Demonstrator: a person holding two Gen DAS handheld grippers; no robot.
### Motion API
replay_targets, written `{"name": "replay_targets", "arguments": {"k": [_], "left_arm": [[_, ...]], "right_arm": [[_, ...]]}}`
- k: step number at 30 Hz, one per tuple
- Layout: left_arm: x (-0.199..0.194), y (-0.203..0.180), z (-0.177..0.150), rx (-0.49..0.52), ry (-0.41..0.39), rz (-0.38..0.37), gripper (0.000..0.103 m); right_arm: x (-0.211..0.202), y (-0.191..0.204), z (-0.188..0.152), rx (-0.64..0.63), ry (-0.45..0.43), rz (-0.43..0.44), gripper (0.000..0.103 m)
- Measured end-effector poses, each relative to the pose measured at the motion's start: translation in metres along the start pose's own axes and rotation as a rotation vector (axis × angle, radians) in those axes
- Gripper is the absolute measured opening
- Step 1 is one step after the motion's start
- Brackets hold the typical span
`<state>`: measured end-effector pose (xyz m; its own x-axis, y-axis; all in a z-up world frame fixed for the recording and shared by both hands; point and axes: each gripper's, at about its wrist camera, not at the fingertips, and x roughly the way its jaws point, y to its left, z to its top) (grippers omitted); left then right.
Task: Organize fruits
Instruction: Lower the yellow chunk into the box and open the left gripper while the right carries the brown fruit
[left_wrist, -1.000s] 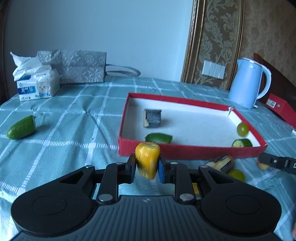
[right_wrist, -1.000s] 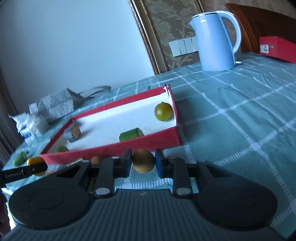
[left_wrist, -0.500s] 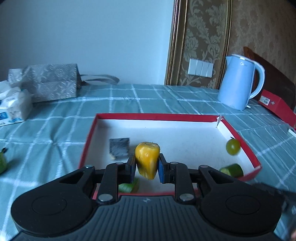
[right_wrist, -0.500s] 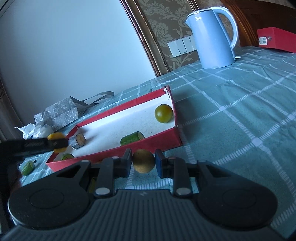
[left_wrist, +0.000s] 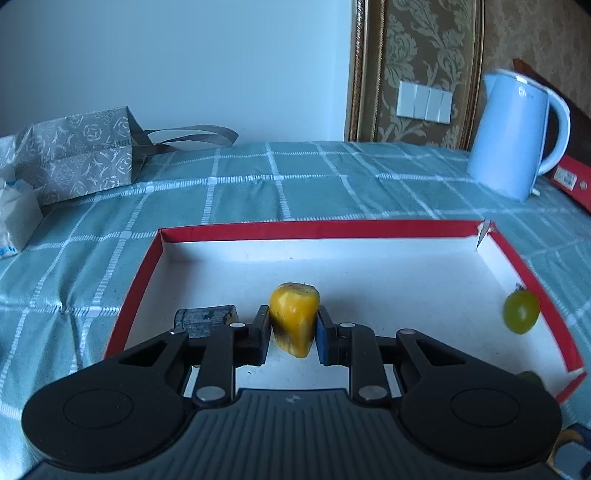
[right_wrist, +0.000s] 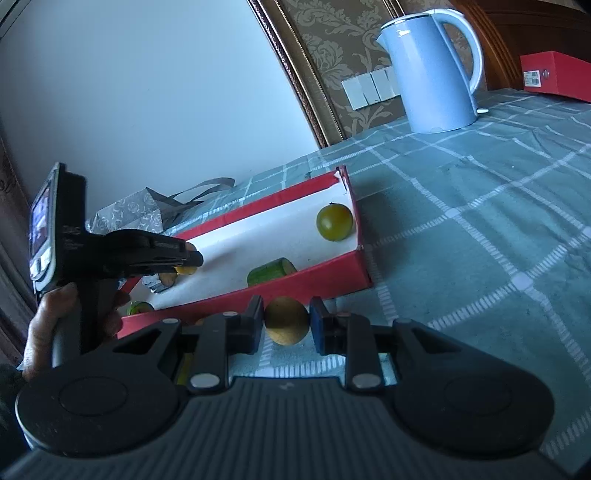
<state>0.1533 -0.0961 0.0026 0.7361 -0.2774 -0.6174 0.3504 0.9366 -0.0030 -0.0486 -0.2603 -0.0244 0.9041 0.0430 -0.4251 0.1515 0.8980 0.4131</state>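
Observation:
My left gripper (left_wrist: 292, 332) is shut on a yellow fruit piece (left_wrist: 294, 317) and hangs over the white floor of the red-walled tray (left_wrist: 314, 230). Beside it in the tray lies a grey cut chunk (left_wrist: 205, 320), and a green grape (left_wrist: 521, 312) rests near the right wall. From the right wrist view the left gripper (right_wrist: 184, 260) reaches into the tray (right_wrist: 325, 271) above the yellow piece (right_wrist: 185, 270); a green grape (right_wrist: 334, 222) and a cucumber chunk (right_wrist: 271, 271) lie inside. My right gripper (right_wrist: 287, 325) is shut on a round tan fruit (right_wrist: 286, 320) just outside the tray's near wall.
A light blue kettle (left_wrist: 517, 134) stands at the back right with a red box (right_wrist: 554, 74) beyond it. A patterned grey bag (left_wrist: 74, 151) and a tissue pack (left_wrist: 14, 218) sit at the back left. A checked teal cloth (right_wrist: 480, 221) covers the table. A hand (right_wrist: 51, 332) holds the left gripper's handle.
My left gripper has carried the yellow piece from the cloth in front of the tray over its near wall to above the tray floor. The right gripper has kept still with its tan fruit.

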Motion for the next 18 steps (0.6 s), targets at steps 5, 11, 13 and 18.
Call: {"name": "replay_targets", "arguments": {"k": [5, 11, 13, 18], "left_arm": [[-0.017, 0.003, -0.001, -0.007, -0.088, 0.005, 0.082], [-0.054, 0.007, -0.004, 0.029, -0.212, 0.081, 0.090], [-0.072, 0.018, -0.014, 0.010, -0.245, 0.089, 0.090], [-0.112, 0.053, -0.054, -0.088, -0.284, 0.088, 0.091]], "right_arm": [[0.002, 0.000, 0.000, 0.003, 0.008, 0.006, 0.025], [0.003, -0.001, 0.000, 0.002, 0.009, 0.005, 0.025], [0.002, -0.001, 0.000, 0.004, 0.009, 0.005, 0.025], [0.001, 0.001, -0.001, -0.007, 0.009, 0.005, 0.025]]}}
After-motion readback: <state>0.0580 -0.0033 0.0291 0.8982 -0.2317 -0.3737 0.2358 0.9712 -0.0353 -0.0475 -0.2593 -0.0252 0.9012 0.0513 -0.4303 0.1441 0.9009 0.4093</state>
